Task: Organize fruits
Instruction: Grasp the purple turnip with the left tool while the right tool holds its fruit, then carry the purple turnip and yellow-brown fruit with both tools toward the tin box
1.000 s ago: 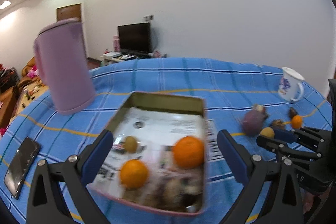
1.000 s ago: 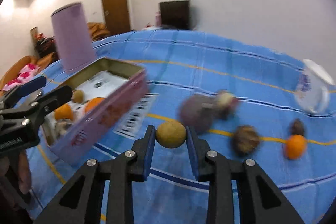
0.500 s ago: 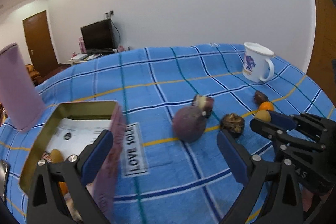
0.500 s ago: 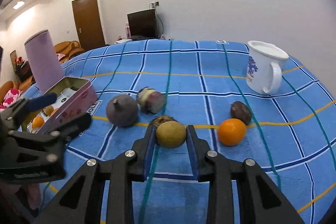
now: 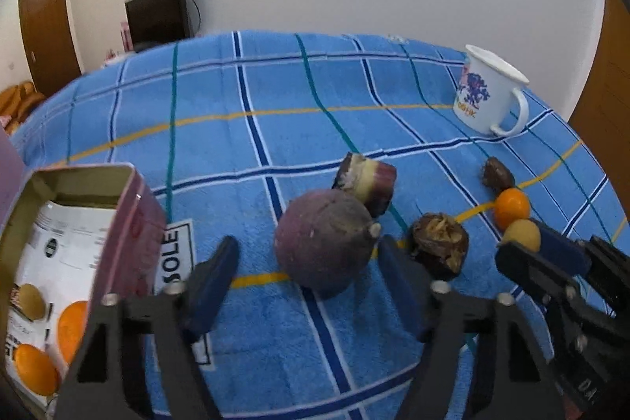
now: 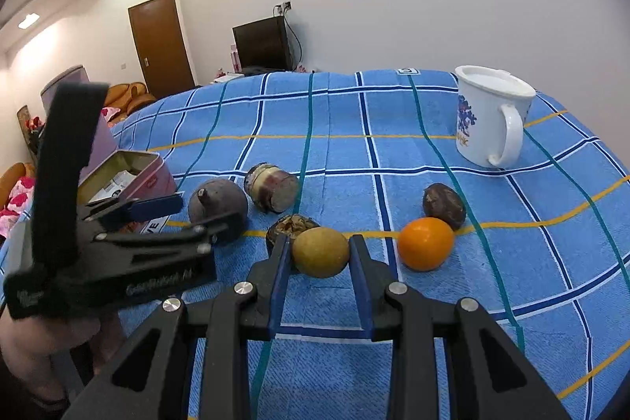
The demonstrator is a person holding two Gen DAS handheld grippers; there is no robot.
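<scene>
Right wrist view: right gripper (image 6: 319, 254) clamps the small yellow-green round fruit (image 6: 321, 251), probably bound for the pink metal tin (image 5: 130, 223); left gripper (image 5: 307, 262), spread wide, straddles the round purple fruit (image 5: 325, 243) on the blue checked cloth (image 5: 275, 128).

Table under blue checked cloth (image 6: 393, 113), yellow and teal stripes across it.

Lying directly on the cloth:
- White mug (image 6: 490, 115) with blue print, upright, toward far right edge.
- Pink tin box (image 5: 130, 223), open, at left side; white "SOLE" label (image 5: 177, 254) flat just beside it.
- Round purple fruit (image 5: 325, 241) mid-cloth; cut purple piece (image 5: 366, 182) just behind it.
- Dark shrivelled fruit (image 5: 439, 243) to its right.
- Orange (image 6: 425, 243), with small dark brown fruit (image 6: 444, 205) just behind, toward the mug.
- Tall pink container (image 6: 94, 113) at far left, mostly hidden.
</scene>
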